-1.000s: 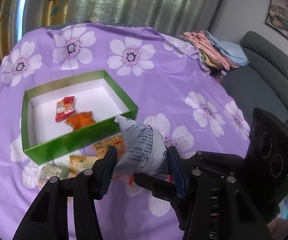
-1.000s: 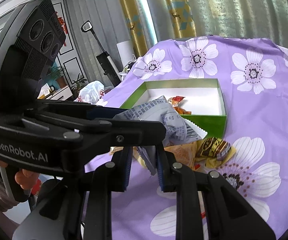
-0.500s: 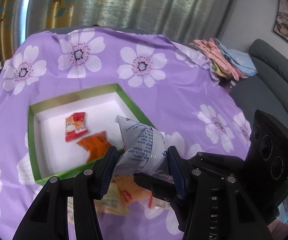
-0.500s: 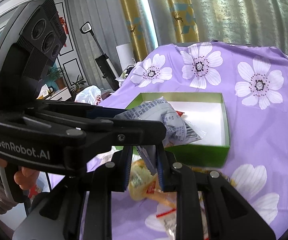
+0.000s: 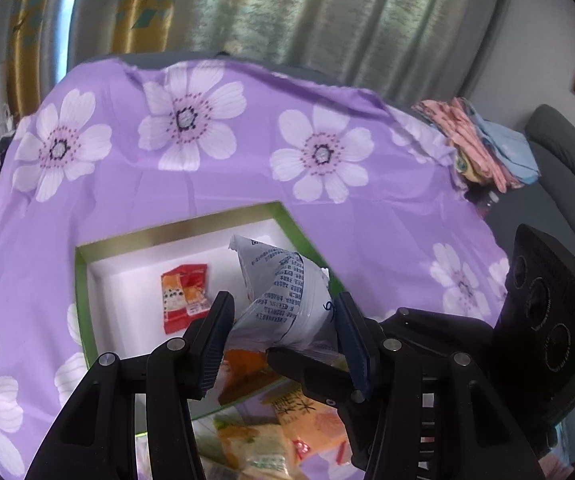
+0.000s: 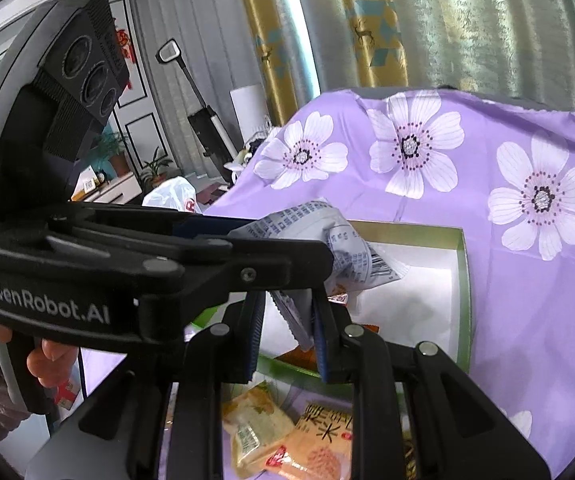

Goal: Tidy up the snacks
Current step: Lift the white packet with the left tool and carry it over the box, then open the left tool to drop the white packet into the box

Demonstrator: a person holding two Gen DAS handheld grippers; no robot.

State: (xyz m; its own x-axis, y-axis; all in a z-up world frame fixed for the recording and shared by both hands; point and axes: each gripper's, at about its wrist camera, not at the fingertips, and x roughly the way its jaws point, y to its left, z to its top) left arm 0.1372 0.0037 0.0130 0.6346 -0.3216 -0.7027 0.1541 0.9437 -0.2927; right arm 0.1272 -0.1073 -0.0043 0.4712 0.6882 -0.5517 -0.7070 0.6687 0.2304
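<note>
Now carried forward from the near pile, a grey snack packet (image 5: 287,300), clamped by both the left gripper (image 5: 283,332) and right gripper (image 6: 287,324), hangs over the green box (image 5: 175,232), ready for dropping in.

Both grippers have travelled together toward the green box (image 5: 87,300), carrying the grey-white printed packet (image 5: 287,300) with them. A second ago the packet hung short of the box's near wall, over the loose snacks on the purple flowered cloth (image 5: 207,184); now it hangs over the box's white floor. The box has slid down and closer in both views. The red packet (image 5: 185,296) in the box now sits just beyond the left gripper (image 5: 283,344), the orange one partly hidden behind its fingers. The loose yellow and orange packets (image 6: 287,436) now show beneath the right gripper (image 6: 287,332).
</note>
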